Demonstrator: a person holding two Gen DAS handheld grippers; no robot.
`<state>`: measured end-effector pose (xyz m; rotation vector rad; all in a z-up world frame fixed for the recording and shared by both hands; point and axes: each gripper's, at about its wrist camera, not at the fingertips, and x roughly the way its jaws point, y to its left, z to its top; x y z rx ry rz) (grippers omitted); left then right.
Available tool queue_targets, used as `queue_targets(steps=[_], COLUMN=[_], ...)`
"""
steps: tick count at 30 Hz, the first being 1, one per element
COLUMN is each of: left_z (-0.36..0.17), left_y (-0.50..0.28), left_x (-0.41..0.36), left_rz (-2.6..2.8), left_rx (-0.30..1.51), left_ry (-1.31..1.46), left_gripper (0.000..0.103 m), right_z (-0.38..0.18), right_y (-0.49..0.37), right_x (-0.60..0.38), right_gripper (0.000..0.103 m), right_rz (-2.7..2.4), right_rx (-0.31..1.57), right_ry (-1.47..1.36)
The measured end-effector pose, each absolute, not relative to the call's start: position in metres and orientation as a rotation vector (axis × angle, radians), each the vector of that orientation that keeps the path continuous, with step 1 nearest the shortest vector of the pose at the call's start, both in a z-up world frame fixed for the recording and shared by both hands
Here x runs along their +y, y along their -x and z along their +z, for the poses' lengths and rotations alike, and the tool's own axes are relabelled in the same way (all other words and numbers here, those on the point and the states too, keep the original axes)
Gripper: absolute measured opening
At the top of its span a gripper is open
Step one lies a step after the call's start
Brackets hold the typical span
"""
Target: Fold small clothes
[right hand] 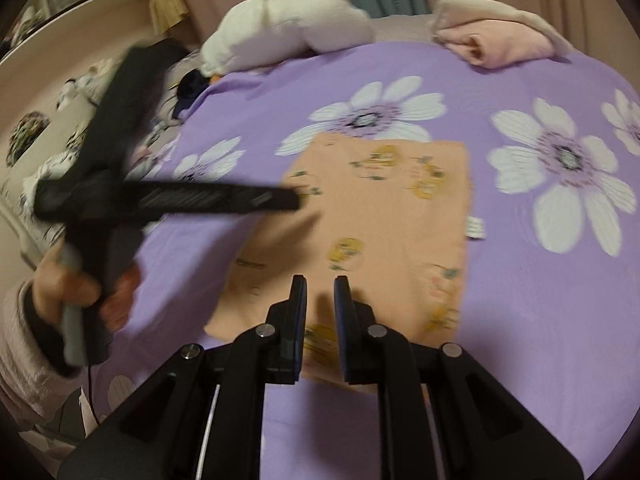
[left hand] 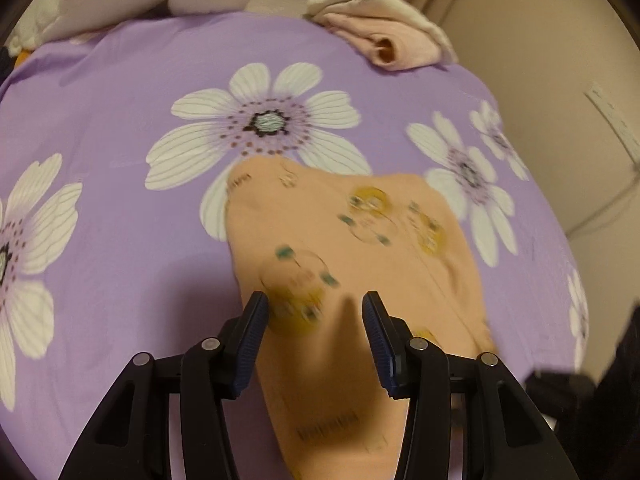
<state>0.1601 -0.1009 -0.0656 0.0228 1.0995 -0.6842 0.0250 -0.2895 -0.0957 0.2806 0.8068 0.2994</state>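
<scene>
Black fingers of the left gripper (left hand: 315, 312) stand wide apart over the peach garment (left hand: 340, 248), holding nothing. Right gripper (right hand: 320, 292) has a narrow gap, also bare. That garment (right hand: 384, 216) lies flat on the purple floral sheet (right hand: 540, 300) (folded pink clothes (right hand: 500, 46) sit at the far edge).

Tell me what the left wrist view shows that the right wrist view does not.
Only the left wrist view shows the left claw from behind, open over the peach garment.

Only the right wrist view shows the person's hand holding the left tool from the side, a white tag at the garment's right edge, and the open right claw.

Both show the purple sheet, the folded pink cloth and the white plush.
</scene>
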Motion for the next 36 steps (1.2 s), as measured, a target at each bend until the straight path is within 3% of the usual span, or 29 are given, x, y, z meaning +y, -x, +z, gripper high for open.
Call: queue_targets(steps=[13,22,36], left_z=[-0.086,-0.060,-0.077], left_y=[-0.179,-0.135,-0.095], left_x=[-0.107,-0.090,-0.100], left_rz=[-0.664,-0.729,-0.751], left_rx=[1.166,1.059,1.050], left_ry=[-0.075,-0.070,-0.162], left_gripper=[0.047,0.047,0.047], right_z=[-0.120,-0.090,-0.119], right_y=[-0.048,-0.054,-0.088], right_x=[-0.267,-0.304,-0.340], right_gripper=[0.012,0.017,0.013], right_rz=[0.350,0.208,0.035], right_rx=[0.908,0.834,0.920], right_ry=[-0.287,-0.308,-0.416])
